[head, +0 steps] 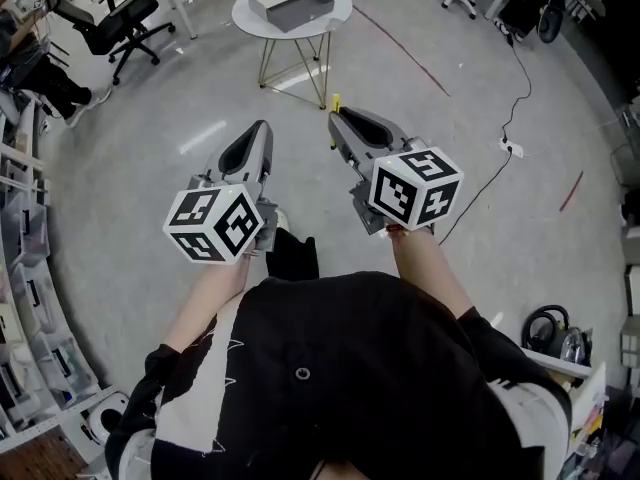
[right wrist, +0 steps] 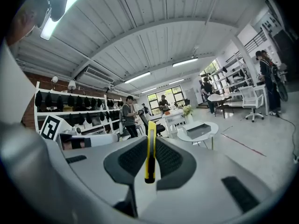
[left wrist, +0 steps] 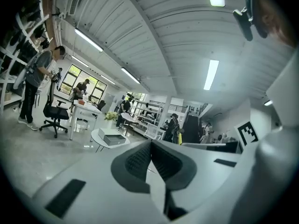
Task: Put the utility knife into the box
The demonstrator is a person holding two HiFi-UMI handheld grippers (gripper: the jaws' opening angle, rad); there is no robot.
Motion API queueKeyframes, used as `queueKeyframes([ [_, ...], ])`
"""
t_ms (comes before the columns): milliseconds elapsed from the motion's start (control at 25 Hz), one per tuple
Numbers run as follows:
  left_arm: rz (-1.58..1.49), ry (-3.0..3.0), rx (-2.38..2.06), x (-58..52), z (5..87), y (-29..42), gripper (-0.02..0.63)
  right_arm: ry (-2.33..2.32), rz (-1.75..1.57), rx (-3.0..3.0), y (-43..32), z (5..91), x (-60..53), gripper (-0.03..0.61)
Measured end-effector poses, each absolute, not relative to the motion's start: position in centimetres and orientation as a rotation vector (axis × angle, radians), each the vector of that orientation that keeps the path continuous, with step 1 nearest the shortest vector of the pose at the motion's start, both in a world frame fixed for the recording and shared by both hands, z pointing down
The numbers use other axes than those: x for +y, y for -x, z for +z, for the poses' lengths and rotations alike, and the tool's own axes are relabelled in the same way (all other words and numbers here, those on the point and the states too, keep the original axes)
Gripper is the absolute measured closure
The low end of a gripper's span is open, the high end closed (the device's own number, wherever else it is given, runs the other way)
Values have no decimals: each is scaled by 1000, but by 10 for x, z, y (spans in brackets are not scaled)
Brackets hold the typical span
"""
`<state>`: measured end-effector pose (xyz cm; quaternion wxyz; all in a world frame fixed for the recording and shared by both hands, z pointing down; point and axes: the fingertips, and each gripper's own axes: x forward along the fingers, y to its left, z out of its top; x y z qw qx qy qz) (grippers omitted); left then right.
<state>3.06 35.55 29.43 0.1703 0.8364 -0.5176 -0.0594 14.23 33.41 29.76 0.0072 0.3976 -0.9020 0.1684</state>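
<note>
A yellow utility knife (right wrist: 150, 150) stands on edge between the pads of my right gripper (right wrist: 150, 146), which is shut on it; its yellow tip (head: 335, 101) pokes out past the jaws in the head view. My right gripper (head: 340, 128) is held above the floor, short of the round white table (head: 340, 13). On that table lies the open grey box (head: 290, 6), also seen in the gripper views as a grey box (right wrist: 198, 130) and a box (left wrist: 112, 136) on the small table. My left gripper (head: 262, 133) is beside the right one, shut with nothing in it (left wrist: 150, 148).
A black office chair (head: 110, 23) stands at the far left near shelving (head: 30, 298). A cable and power strip (head: 508, 148) run across the floor at right. People stand at desks (right wrist: 174, 118) in the background. The person's dark-clad body (head: 330, 378) fills the lower head view.
</note>
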Motion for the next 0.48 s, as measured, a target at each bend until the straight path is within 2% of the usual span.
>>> queueKeyframes([
  [480,-163,-2397,-1385,230,310,26,603,-1264,589,-2730,-79,320,218,520],
])
